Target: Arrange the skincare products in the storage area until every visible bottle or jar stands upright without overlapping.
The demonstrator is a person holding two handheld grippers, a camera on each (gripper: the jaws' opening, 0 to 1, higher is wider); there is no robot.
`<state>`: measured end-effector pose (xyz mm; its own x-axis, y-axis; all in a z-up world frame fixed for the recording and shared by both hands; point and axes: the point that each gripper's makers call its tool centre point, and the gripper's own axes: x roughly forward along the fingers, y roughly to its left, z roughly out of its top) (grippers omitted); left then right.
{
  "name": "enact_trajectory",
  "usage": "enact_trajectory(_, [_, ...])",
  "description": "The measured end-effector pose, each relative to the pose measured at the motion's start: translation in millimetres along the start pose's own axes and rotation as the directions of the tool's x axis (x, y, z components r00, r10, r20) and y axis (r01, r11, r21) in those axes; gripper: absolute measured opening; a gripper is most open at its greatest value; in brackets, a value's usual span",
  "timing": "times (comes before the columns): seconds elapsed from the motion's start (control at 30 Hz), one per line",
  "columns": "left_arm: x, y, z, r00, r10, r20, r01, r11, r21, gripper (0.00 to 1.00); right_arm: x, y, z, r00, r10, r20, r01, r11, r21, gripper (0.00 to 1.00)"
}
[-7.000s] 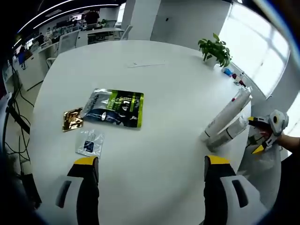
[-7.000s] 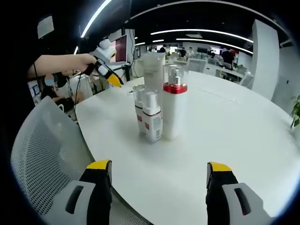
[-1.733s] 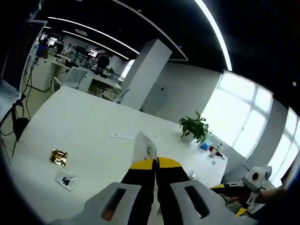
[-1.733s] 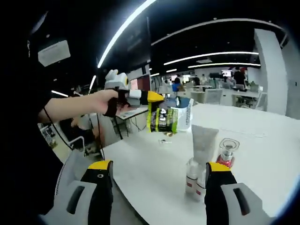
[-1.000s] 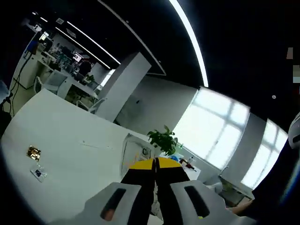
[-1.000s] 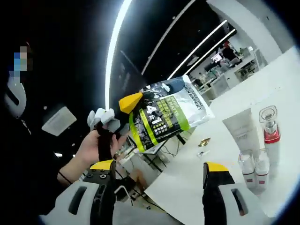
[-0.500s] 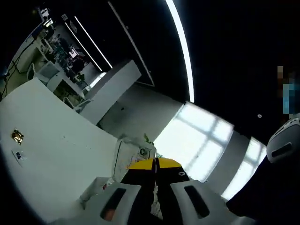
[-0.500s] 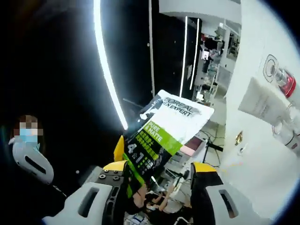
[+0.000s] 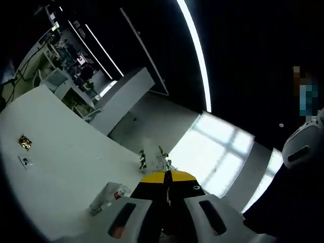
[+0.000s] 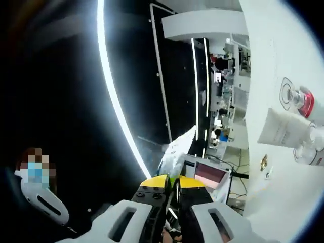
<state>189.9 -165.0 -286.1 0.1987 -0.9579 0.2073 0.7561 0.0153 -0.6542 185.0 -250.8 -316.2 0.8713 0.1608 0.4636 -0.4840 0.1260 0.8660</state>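
Left gripper [image 9: 167,177] clamped on pouch [image 9: 152,158], right gripper [image 10: 172,183] clamped on same pouch, tube [image 10: 279,127] and bottles [image 10: 296,100] seen on white table [image 10: 273,61].

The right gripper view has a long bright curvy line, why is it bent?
Right gripper view: the ceiling light strip bows because the fisheye lens curves straight lines; the white table looks tipped. Left gripper view: its light strip glares against dark ceiling.
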Motion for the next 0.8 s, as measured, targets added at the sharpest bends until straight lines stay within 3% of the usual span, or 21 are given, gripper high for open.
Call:
enact_trajectory(0.07, [-0.8,2.6,-4.3,1.0,0.015,-0.008,-0.015,1.0,0.006,0.01,-0.1,8.5,4.5,1.0,0.018,-0.008,-0.018,1.0,-0.009,0.01])
enact_trajectory(0.17, [-0.8,5.9,-9.7,0.999,0.027,-0.023,-0.026,0.999,0.02,0.01,-0.5,12.6,5.4,0.998,-0.003,-0.056,-0.004,0.992,-0.126,0.0])
enact_trajectory(0.3, [-1.8,6.2,-15.6,0.999,0.017,-0.039,-0.016,1.0,0.014,0.01,-0.1,28.3,3.9,0.994,0.016,-0.108,-0.039,0.975,-0.219,0.0])
enact_trajectory(0.37, [-2.6,5.5,-21.5,0.997,0.004,-0.073,-0.004,1.0,0.007,0.0,0.4,35.4,3.2,0.992,0.022,-0.128,-0.053,0.968,-0.244,0.0])
enact_trajectory(0.47, [-2.1,4.6,-32.4,0.989,-0.012,-0.144,0.016,1.0,0.026,0.04,0.3,43.1,-0.4,0.986,0.032,-0.166,-0.075,0.963,-0.26,0.0])
enact_trajectory(0.63, [8.1,-3.9,-38.9,0.977,-0.06,-0.204,0.069,0.997,0.038,0.15,-0.3,41.0,-15.3,0.972,0.009,-0.235,-0.076,0.959,-0.275,0.0])
enact_trajectory(0.7, [10.5,-5.5,-40.8,0.971,-0.072,-0.227,0.086,0.995,0.054,0.12,-0.3,40.2,-21.0,0.968,0.006,-0.252,-0.079,0.956,-0.283,0.0])
enact_trajectory(0.8, [11.2,0.1,-37.5,0.973,-0.055,-0.224,0.072,0.995,0.069,0.08,-0.6,35.8,-21.4,0.971,-0.003,-0.238,-0.062,0.962,-0.265,0.0])
